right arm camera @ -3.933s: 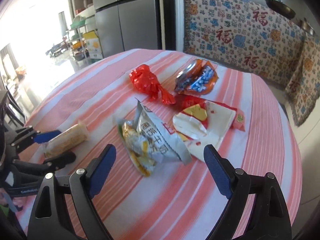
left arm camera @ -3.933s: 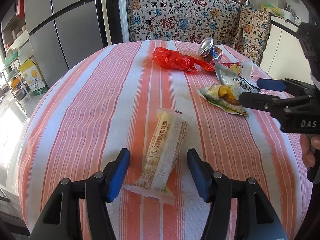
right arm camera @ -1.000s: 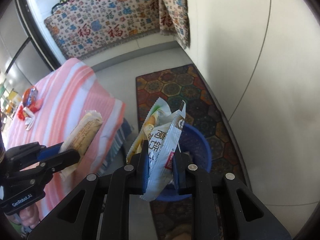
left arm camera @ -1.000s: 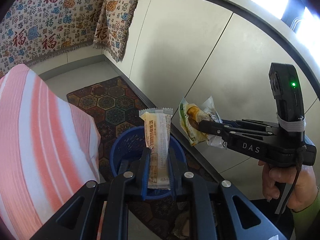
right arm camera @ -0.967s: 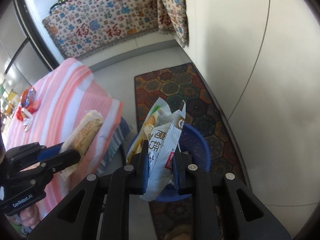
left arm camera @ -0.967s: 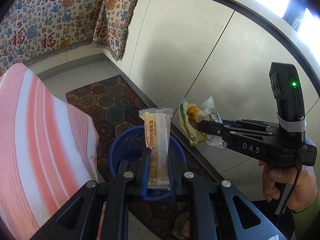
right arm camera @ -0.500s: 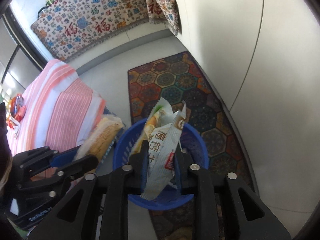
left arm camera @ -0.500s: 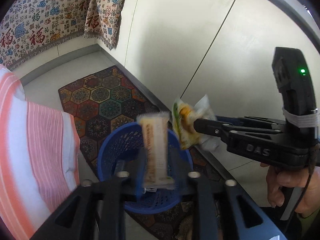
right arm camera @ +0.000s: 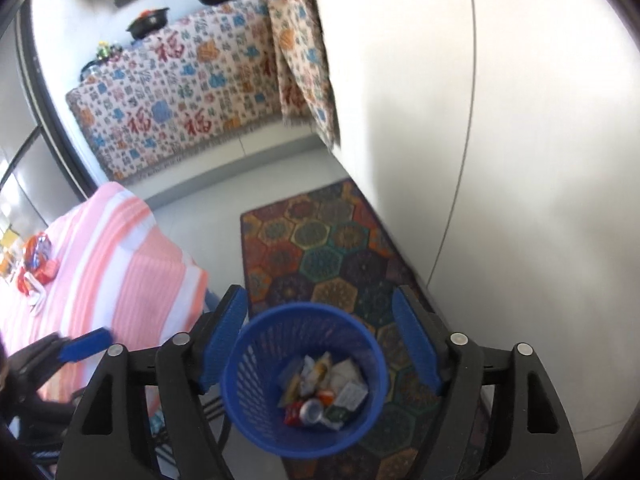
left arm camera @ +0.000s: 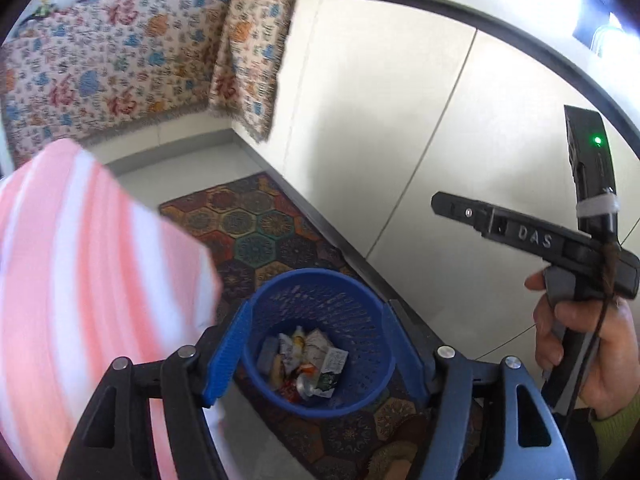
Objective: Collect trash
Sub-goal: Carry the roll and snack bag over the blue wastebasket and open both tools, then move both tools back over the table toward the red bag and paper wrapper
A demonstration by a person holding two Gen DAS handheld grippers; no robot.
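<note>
Both wrappers have left our grippers since the earlier frames and now lie among the trash at the bottom of the blue basket.

Item, nearest: left gripper, lower centre of the left wrist view, jaws opening, nothing between them; the basket shows through the gap.

Item: right gripper, lower centre of the right wrist view, jaws likewise opening and empty. In the left wrist view it enters at right, side-on, held by a hand cut off by the frame edge.

Item: basket, upright, mouth upward, standing on the patterned rug. Its contents are a small jumble; we make out a can end and crumpled packets, but cannot pick out single wrappers or their long axes.

Item: striped tablecloth, left of frame, blurred. More litter lies on it at the far left edge, too small to identify.

Item, farthest: patterned cloth draped along the counter, pans on top.
</note>
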